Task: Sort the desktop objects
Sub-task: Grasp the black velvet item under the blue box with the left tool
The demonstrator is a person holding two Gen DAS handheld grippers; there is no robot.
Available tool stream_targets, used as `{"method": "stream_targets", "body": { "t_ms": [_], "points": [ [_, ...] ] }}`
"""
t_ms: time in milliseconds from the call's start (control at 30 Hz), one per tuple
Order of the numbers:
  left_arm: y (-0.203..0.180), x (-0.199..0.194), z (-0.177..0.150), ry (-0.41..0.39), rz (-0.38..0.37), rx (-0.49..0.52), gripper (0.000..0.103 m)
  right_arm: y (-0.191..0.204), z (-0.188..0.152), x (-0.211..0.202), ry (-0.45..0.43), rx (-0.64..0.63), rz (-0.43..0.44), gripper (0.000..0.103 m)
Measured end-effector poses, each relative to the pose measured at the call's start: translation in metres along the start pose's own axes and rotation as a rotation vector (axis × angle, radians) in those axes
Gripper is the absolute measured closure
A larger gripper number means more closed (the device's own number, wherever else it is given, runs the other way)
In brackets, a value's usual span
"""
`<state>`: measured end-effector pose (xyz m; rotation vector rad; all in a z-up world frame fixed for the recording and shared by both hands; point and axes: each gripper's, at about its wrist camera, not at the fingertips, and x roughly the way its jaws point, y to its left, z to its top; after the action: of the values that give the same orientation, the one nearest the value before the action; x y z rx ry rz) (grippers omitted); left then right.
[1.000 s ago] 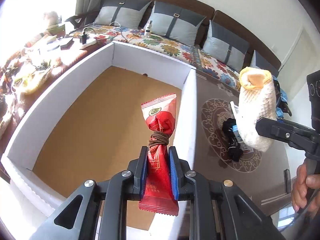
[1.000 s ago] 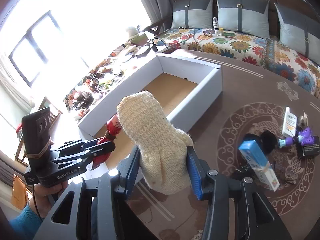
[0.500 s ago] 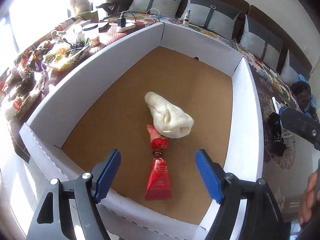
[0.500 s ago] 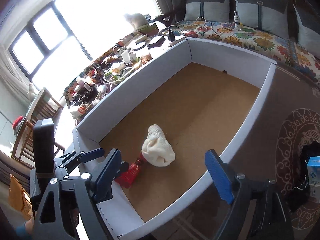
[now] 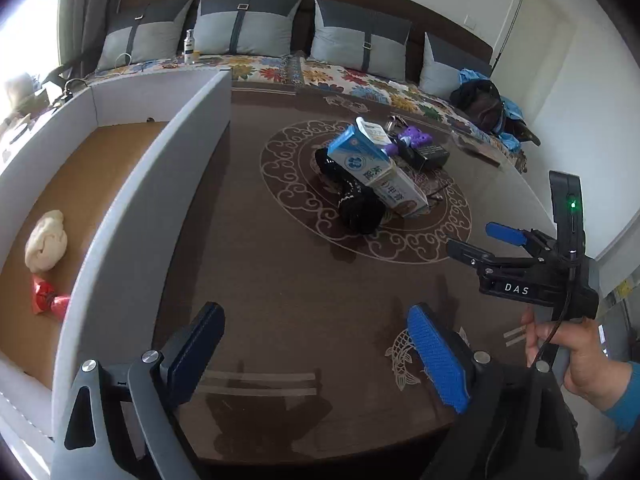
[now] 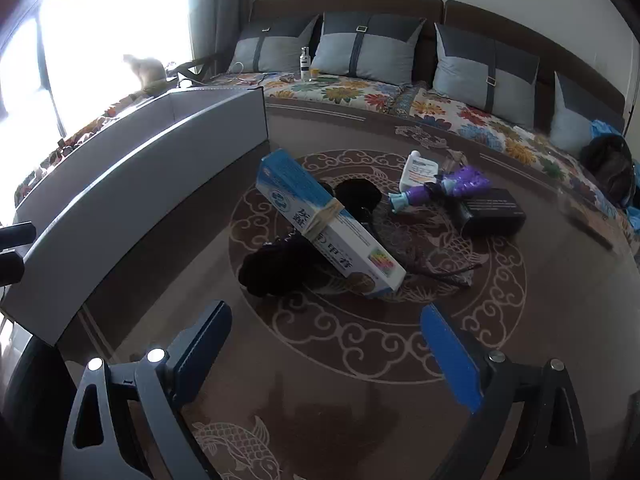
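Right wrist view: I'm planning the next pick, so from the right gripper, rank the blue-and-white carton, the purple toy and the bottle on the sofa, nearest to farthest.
From the right gripper, whose jaws are opening and empty:
1. Blue-and-white carton, centre of the table, leaning on a black bundle.
2. Purple toy, farther back, to the right.
3. Bottle, on the sofa, beyond the table.

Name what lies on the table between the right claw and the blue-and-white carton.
Nothing: in the right wrist view, only bare patterned table lies between the right claw, jaws opening and empty, and the blue-and-white carton.
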<state>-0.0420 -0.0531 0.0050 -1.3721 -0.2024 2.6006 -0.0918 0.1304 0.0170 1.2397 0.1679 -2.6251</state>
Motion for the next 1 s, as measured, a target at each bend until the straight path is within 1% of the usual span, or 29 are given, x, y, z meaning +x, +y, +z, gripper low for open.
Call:
{"method": "stream_targets", "body": {
  "t_ms": [67, 133, 200, 233, 267, 367, 400, 433, 500, 567, 700, 767, 900, 1000],
  "points": [
    [-0.012, 0.038, -0.012, 0.082, 0.005, 0.01, 0.009, -0.029, -0.017, 0.004, 0.038, 0.06, -0.029, 0.007],
    [-0.02, 0.063, -0.02, 0.116, 0.018, 0.021, 0.009, -0.048, -0.032, 0.008, 0.061, 0.092, -0.055, 0.007],
    [-0.029, 0.075, -0.023, 0.116, 0.048, 0.042, 0.009, -0.058, -0.04, 0.012, 0.076, 0.104, -0.065, 0.007],
    [-0.034, 0.078, -0.02, 0.101, 0.068, 0.06, 0.009, -0.061, -0.043, 0.015, 0.084, 0.106, -0.069, 0.007],
    [-0.036, 0.081, -0.017, 0.103, 0.071, 0.067, 0.009, -0.062, -0.045, 0.018, 0.092, 0.107, -0.073, 0.007],
    [-0.041, 0.092, -0.006, 0.106, 0.115, 0.098, 0.009, -0.059, -0.056, 0.028, 0.11, 0.099, -0.089, 0.007],
    [-0.043, 0.096, -0.005, 0.113, 0.137, 0.12, 0.009, -0.059, -0.057, 0.028, 0.095, 0.097, -0.094, 0.005],
    [-0.045, 0.1, -0.002, 0.12, 0.158, 0.143, 0.005, -0.059, -0.056, 0.03, 0.087, 0.1, -0.095, 0.005],
    [-0.044, 0.105, 0.003, 0.126, 0.15, 0.146, 0.0, -0.059, -0.054, 0.034, 0.091, 0.109, -0.101, 0.002],
    [-0.043, 0.109, 0.007, 0.124, 0.147, 0.147, 0.0, -0.061, -0.054, 0.036, 0.096, 0.117, -0.105, 0.0],
    [-0.042, 0.117, 0.017, 0.107, 0.139, 0.16, 0.0, -0.06, -0.055, 0.037, 0.096, 0.116, -0.106, 0.0],
    [-0.042, 0.123, 0.025, 0.112, 0.135, 0.167, 0.0, -0.059, -0.054, 0.037, 0.096, 0.117, -0.109, 0.0],
    [-0.043, 0.141, 0.053, 0.165, 0.131, 0.18, 0.0, -0.058, -0.054, 0.036, 0.096, 0.117, -0.112, 0.0],
    [-0.042, 0.157, 0.078, 0.201, 0.156, 0.155, 0.0, -0.058, -0.054, 0.036, 0.096, 0.117, -0.112, 0.0]
  ]
}}
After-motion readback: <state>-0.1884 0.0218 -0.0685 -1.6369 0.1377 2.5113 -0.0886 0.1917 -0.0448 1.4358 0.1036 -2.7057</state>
